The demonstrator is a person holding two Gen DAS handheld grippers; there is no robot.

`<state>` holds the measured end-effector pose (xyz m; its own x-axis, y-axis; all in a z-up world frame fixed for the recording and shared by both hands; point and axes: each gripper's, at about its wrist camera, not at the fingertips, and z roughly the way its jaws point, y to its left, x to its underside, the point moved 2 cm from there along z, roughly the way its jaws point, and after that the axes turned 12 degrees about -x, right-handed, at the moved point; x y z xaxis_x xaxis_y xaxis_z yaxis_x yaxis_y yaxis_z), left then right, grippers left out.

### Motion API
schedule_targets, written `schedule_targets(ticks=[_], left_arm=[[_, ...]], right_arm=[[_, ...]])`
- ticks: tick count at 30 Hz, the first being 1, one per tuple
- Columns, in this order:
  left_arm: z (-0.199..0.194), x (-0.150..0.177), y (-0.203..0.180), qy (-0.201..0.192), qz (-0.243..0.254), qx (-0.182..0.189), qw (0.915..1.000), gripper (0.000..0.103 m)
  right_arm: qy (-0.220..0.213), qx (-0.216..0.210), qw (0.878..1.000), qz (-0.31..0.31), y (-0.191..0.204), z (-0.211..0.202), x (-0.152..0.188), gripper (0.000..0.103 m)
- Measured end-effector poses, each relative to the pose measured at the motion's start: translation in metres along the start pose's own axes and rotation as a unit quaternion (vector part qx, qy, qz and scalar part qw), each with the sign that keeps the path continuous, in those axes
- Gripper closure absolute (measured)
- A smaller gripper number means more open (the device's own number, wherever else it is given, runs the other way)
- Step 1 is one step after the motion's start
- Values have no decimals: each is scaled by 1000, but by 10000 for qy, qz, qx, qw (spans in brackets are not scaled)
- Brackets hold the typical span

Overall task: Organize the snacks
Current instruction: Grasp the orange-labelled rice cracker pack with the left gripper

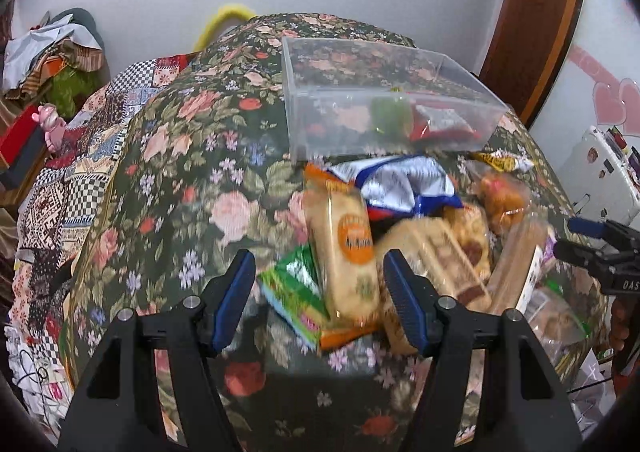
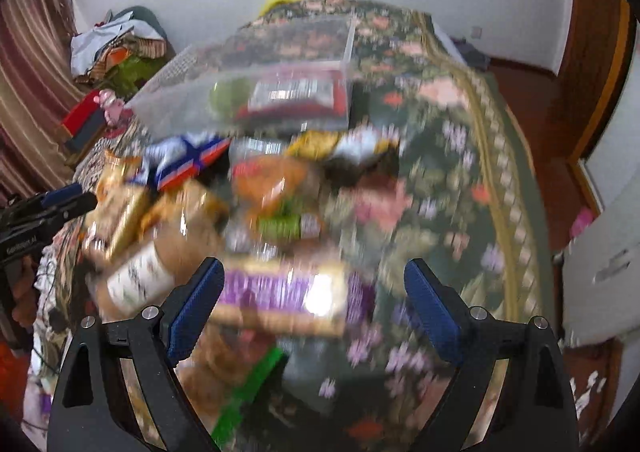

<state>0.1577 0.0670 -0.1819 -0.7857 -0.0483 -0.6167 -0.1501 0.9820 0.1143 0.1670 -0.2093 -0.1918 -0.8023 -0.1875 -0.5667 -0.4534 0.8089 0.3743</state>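
A pile of snack packets lies on a floral-covered table (image 1: pixel 168 180). A clear plastic box (image 1: pixel 384 100) behind the pile holds a green item and a red packet (image 1: pixel 440 124). My left gripper (image 1: pixel 320 292) is open above a cream biscuit packet with an orange label (image 1: pixel 348 248) and a green packet (image 1: pixel 296 292). My right gripper (image 2: pixel 312 304) is open above a purple-labelled packet (image 2: pixel 288 292); this view is blurred. The box also shows in the right wrist view (image 2: pixel 256 84). The right gripper also shows at the right edge of the left wrist view (image 1: pixel 600 248).
A blue and white bag (image 1: pixel 404 184), a yellow packet (image 1: pixel 504 162) and a bun in clear wrap (image 1: pixel 504 200) lie in the pile. Patchwork cloth and clutter (image 1: pixel 52 64) sit to the left. A wooden door frame (image 1: pixel 532 24) stands at the right.
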Motion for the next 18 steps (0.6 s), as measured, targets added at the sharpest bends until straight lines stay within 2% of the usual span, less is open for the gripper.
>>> schedule_targets(ticks=[3, 7, 14, 18], left_arm=[[-2, 5, -1, -12, 22, 43, 10000, 57], [2, 7, -5, 15, 29, 127, 9999, 65], [14, 5, -16, 80, 106, 144, 9998, 65], [18, 4, -21, 49, 189, 1, 9998, 64]], right_arm=[[-45, -62, 9999, 129, -2, -5, 14, 15], [-7, -225, 9992, 344, -5, -7, 23, 44], [-19, -272, 9989, 381, -2, -2, 19, 45], [15, -47, 9999, 108, 5, 11, 13, 43]])
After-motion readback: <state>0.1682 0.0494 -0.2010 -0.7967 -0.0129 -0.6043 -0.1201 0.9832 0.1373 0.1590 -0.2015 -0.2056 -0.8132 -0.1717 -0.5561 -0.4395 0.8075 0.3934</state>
